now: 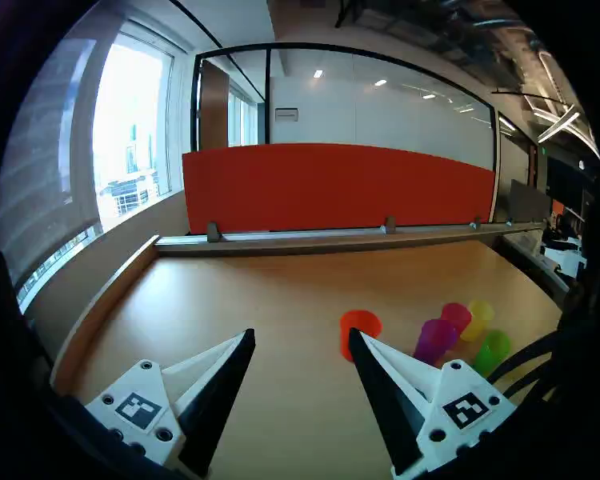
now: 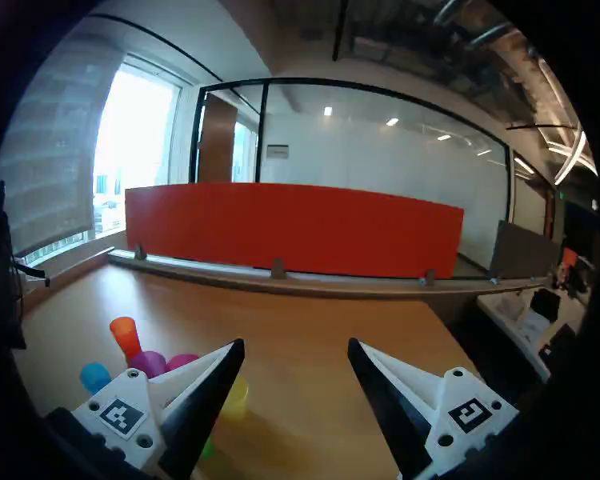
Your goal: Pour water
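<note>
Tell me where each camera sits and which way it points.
Left gripper view: rides the left tongs and faces across the wooden desk toward the red partition; its open fingers are below, the cups to the right.
Right gripper view: rides the right tongs, similar heading; open fingers below, cups lower left.
Shared: desk, partition, cups, window.

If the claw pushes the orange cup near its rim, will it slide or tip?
It probably tips: the orange cup looks tall and narrows toward its base. It seems thin translucent plastic, so likely light and easily squeezed.
</note>
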Action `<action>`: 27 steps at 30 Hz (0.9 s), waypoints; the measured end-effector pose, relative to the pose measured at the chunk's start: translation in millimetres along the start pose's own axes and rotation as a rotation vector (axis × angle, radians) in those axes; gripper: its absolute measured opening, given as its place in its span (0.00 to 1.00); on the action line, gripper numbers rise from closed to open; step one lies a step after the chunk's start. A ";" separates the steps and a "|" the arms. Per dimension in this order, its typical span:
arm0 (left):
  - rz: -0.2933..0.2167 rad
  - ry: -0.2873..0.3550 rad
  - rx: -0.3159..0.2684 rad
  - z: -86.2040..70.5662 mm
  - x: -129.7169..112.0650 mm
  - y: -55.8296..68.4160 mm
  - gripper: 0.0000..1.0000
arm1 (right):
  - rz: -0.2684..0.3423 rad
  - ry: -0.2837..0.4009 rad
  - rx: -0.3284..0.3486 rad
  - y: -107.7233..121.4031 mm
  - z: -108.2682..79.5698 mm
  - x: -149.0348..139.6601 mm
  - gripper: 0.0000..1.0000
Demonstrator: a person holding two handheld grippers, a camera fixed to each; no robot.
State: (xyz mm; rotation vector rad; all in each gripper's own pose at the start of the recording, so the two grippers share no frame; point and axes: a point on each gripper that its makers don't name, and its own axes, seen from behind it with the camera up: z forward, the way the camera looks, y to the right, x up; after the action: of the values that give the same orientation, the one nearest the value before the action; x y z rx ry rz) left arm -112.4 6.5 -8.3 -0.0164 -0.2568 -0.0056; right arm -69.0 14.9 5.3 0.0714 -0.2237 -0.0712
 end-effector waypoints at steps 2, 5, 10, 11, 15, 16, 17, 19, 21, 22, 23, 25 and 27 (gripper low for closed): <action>-0.004 0.023 0.009 0.4 8.2 -3.3 0.86 | 0.004 0.016 -0.019 4.7 1.5 6.3 1.00; -0.008 0.054 0.024 -0.1 18.6 -6.9 0.86 | 0.016 0.039 -0.045 10.7 1.7 19.2 1.00; -0.016 0.119 0.035 -3.7 37.2 -8.9 0.86 | 0.049 0.102 -0.088 17.4 -1.3 43.4 1.00; -0.020 0.132 0.037 -4.3 40.4 -9.2 0.86 | 0.055 0.111 -0.094 18.3 -1.7 46.8 1.00; -0.043 0.177 0.033 -5.7 51.3 -11.0 0.86 | 0.058 0.127 -0.113 19.9 -3.4 52.2 1.00; -0.048 0.187 0.033 -5.8 53.0 -11.8 0.86 | 0.055 0.129 -0.114 19.3 -4.0 52.5 1.00; -0.052 0.197 0.033 -5.8 54.8 -12.7 0.86 | 0.052 0.131 -0.116 18.7 -4.5 52.8 1.00; -0.060 0.208 0.030 -4.8 54.4 -13.8 0.86 | 0.044 0.127 -0.119 16.9 -5.7 51.3 1.00; -0.067 0.215 0.026 -3.9 53.6 -15.2 0.86 | 0.036 0.122 -0.122 16.2 -6.8 50.6 1.00; -0.070 0.216 0.025 -3.6 53.2 -16.1 0.86 | 0.032 0.119 -0.124 16.6 -7.3 50.9 1.00; -0.072 0.217 0.023 -3.3 52.9 -17.0 0.86 | 0.028 0.117 -0.127 17.0 -7.8 51.1 1.00; -0.074 0.228 0.024 -3.1 53.1 -18.7 0.86 | 0.025 0.114 -0.131 17.1 -8.4 51.6 1.00; -0.078 0.233 0.025 -1.5 50.6 -19.8 0.86 | 0.023 0.111 -0.132 16.5 -8.7 51.0 1.00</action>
State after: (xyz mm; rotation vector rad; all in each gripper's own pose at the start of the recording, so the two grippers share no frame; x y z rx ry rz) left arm -63.2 -13.5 3.4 0.0189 -0.0247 -0.0816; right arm -16.4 27.8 9.3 -0.0588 -0.1090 -0.0584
